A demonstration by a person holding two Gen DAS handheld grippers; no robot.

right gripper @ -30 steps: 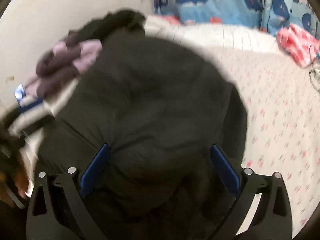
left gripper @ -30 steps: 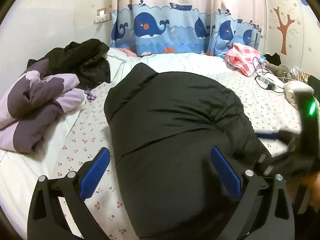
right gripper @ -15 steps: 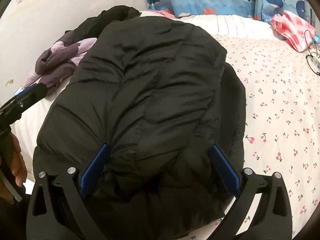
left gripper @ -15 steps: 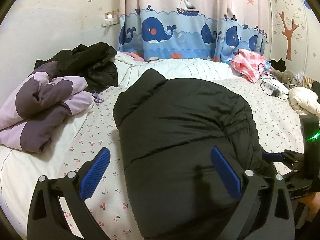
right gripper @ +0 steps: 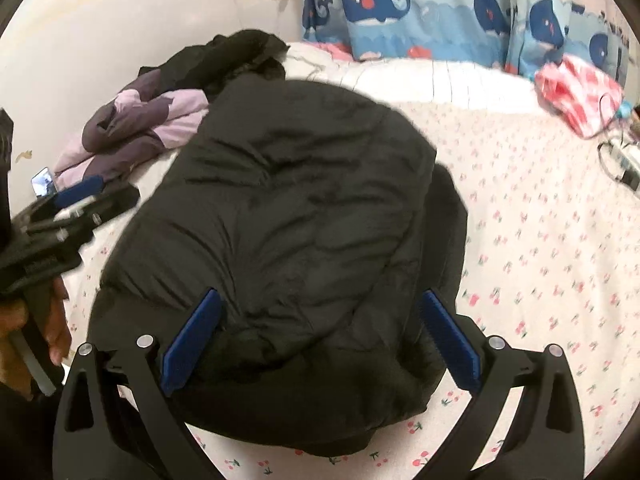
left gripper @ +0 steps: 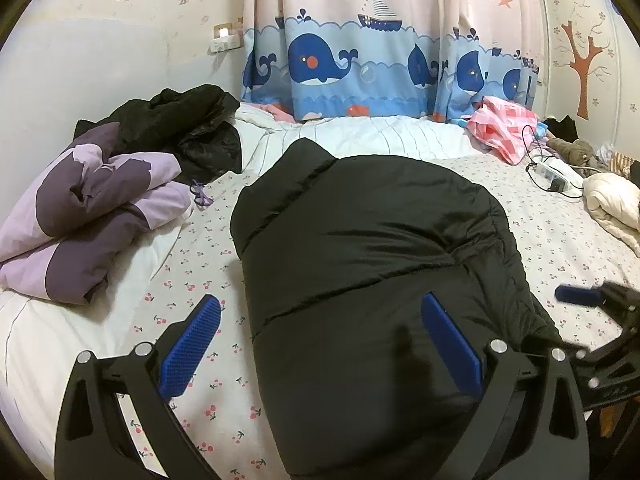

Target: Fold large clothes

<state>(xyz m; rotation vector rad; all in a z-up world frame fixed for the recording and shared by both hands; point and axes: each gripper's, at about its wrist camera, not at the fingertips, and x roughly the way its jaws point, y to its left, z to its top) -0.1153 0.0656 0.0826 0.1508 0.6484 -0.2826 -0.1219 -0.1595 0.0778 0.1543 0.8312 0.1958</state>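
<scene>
A large black puffer jacket lies folded into a thick bundle on the cherry-print bed sheet; it fills the middle of the right wrist view. My left gripper is open and empty, hovering above the jacket's near left edge. My right gripper is open and empty above the jacket's near end. The right gripper also shows at the right edge of the left wrist view, and the left gripper at the left edge of the right wrist view.
A purple and lilac garment and a black garment are piled at the left. A pink checked cloth, a power strip with cables and a cream garment lie at the right. A whale curtain hangs behind.
Both grippers have pulled back and up from the jacket, which now lies still. The right gripper has moved away from the jacket's right side.
</scene>
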